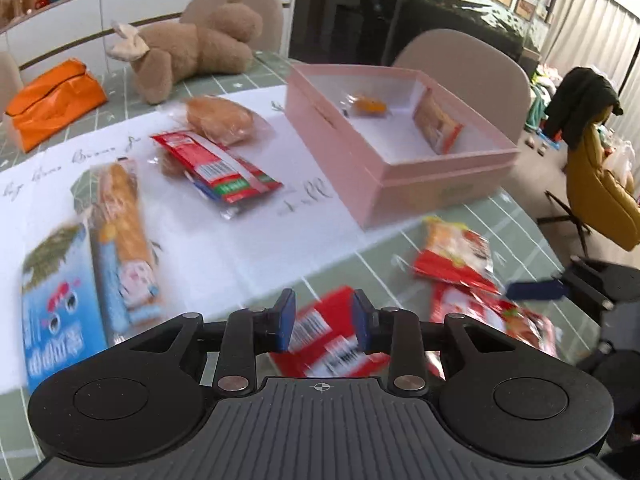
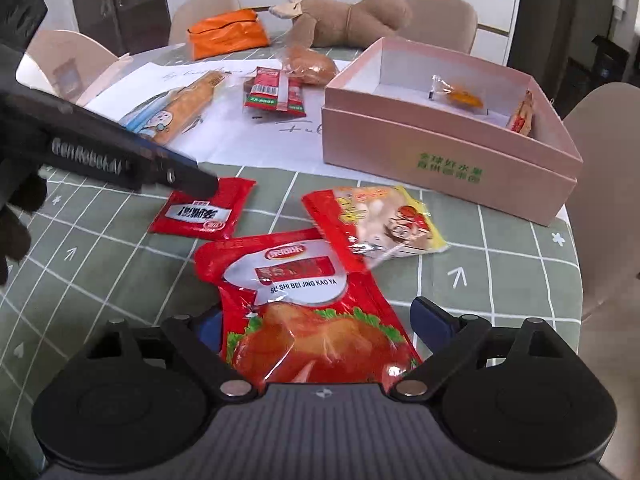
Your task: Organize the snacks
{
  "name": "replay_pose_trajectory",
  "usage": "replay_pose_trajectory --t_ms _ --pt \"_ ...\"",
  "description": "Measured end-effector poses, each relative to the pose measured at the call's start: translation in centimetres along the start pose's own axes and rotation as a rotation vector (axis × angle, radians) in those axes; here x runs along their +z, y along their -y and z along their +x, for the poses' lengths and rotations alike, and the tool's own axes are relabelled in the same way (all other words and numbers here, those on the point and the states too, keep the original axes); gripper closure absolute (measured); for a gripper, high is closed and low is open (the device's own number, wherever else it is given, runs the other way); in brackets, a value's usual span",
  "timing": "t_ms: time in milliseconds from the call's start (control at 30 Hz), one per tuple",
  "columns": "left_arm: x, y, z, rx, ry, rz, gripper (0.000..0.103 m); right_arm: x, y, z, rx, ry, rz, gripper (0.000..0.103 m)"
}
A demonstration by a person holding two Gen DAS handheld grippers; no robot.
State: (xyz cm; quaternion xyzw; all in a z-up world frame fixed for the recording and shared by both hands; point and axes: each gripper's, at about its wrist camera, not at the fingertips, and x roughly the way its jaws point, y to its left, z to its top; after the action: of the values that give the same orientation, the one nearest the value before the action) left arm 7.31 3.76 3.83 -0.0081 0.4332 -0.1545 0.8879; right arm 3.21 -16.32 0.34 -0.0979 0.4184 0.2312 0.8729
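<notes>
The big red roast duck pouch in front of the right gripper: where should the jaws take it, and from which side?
Probably its near bottom edge, approached low from the front. The roast duck pouch lies flat on the table, and the open right gripper already straddles that end.

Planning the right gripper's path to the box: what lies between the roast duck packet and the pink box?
In the right wrist view, a red and yellow snack bag lies between the roast duck packet and the pink box; beyond it, bare tablecloth.

left tool [image 1: 323, 322] half-spread, right tool [image 2: 316, 328] wide
</notes>
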Motion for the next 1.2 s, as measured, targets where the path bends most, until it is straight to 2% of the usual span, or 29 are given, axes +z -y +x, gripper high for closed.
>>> replay_pose_trajectory --t_ms 167,333,400,533,633,733,800,900,1000,1067,1200 --pt "0.3 -2.0 1.9 -0.092 -0.094 -0.074 0.069 -0.2 0.4 -0.3 0.012 -0.005 0.001 0.01" --pt "-1.6 -0.7 0.4 -0.147 -0.135 -0.005 0.069 -0.7 1.0 -0.5 -0.014 0.013 0.027 0.01" --pt "-2.6 0.1 -0.5 -0.126 -0.137 0.033 0.069 -0.7 1.0 -0.4 -0.025 0.018 0.032 0.009" --pt "-3.0 1.7 -2.2 -0.032 -0.075 0.083 0.069 -0.7 1.0 -0.4 -0.03 0.017 0.035 0.009" --pt "-2.2 2.9 -2.2 -0.03 -0.065 0.071 0.069 -0.7 1.7 -1.2 -0.02 0.008 0.061 0.01" --pt "-1.8 5.1 -1.0 -0.015 -0.077 0.124 0.069 -0.9 2.3 -2.7 0.019 0.033 0.058 0.01" --pt "-1.9 6.8 0.4 0.0 -0.113 0.182 0.067 -1.2 2.0 -3.4 0.025 0.03 0.011 0.01" --pt "-2.3 8.4 0.9 -0.01 -0.113 0.249 0.063 -2.0 1.4 -3.6 0.0 0.009 -0.07 0.01" --pt "-2.1 8.1 0.9 -0.066 -0.124 0.229 0.06 -2.9 1.0 -3.0 -0.004 -0.022 -0.09 0.01" --pt "-2.2 7.5 0.8 -0.075 -0.119 0.21 0.06 -3.1 0.9 -3.0 0.002 -0.009 -0.064 0.01" --pt "-2.7 6.9 -0.2 0.005 -0.056 0.211 0.062 -3.1 0.8 -2.7 -0.007 0.003 -0.052 0.008"
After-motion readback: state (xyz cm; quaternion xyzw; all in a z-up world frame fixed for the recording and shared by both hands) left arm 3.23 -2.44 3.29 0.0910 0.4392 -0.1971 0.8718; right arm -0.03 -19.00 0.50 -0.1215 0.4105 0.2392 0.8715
